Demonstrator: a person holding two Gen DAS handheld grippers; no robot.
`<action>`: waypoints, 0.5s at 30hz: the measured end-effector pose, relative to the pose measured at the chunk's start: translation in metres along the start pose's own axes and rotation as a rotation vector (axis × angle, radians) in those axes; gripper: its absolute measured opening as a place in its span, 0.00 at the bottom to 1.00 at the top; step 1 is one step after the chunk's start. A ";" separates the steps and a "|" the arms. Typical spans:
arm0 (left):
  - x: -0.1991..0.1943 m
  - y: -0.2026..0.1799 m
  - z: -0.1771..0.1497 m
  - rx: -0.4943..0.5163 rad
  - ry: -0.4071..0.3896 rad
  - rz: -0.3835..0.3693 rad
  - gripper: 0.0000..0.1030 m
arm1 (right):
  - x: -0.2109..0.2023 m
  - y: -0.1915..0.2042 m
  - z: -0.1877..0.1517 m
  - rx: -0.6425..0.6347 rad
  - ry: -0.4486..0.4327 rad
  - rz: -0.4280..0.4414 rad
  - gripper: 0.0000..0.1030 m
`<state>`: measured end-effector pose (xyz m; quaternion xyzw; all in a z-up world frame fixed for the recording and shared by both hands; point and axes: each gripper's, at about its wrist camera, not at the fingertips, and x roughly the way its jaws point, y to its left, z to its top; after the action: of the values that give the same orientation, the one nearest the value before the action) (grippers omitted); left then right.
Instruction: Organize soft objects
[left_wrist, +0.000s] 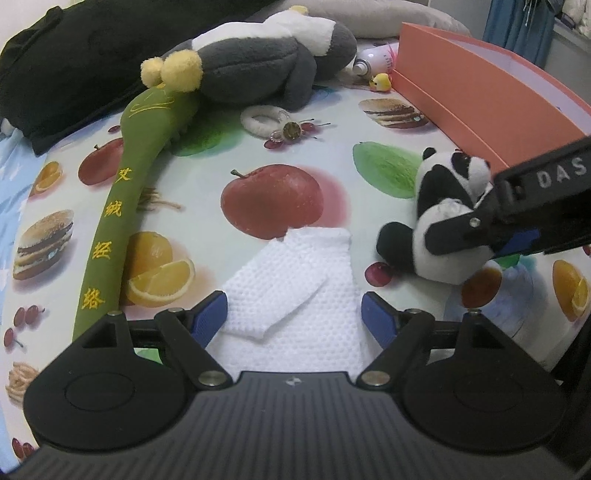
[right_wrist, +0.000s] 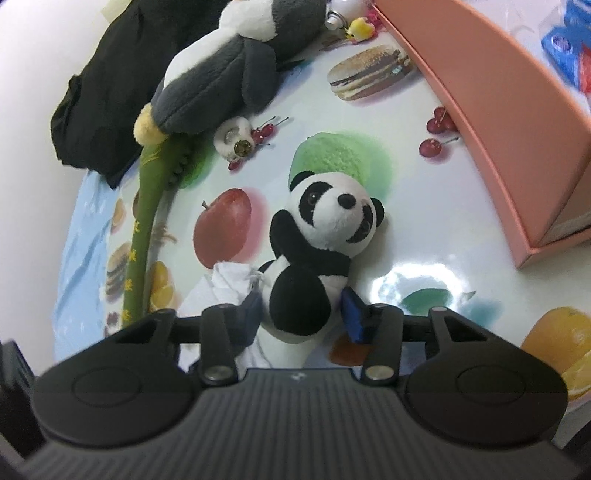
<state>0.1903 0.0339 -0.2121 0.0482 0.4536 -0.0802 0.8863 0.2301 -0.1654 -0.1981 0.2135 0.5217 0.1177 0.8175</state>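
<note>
I am keeping my left gripper (left_wrist: 294, 314) with its jaws spread wide either side of the white cloth (left_wrist: 295, 295) lying on the desk (left_wrist: 332, 122), pads off it; my right gripper (right_wrist: 301, 314) is clamping the panda plush (right_wrist: 314, 258) at its lower body, beside the pink box (right_wrist: 480, 110).

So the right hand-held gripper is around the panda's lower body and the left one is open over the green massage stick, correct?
Not quite. The left hand-held gripper is open over the white cloth, not the green stick, which lies off to its left, as the left wrist view shows. The right hand-held gripper is indeed around the panda.
</note>
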 end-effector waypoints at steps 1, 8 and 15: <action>0.001 0.000 0.001 0.001 0.006 0.001 0.81 | -0.002 0.001 -0.001 -0.018 -0.002 -0.012 0.47; 0.003 0.001 0.001 -0.029 0.024 -0.013 0.81 | -0.017 0.003 -0.008 -0.132 -0.011 -0.073 0.47; -0.001 -0.006 0.001 -0.044 0.036 -0.012 0.65 | -0.029 -0.002 -0.015 -0.153 -0.013 -0.090 0.47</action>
<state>0.1890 0.0276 -0.2106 0.0275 0.4716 -0.0748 0.8782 0.2045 -0.1761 -0.1815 0.1278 0.5149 0.1189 0.8393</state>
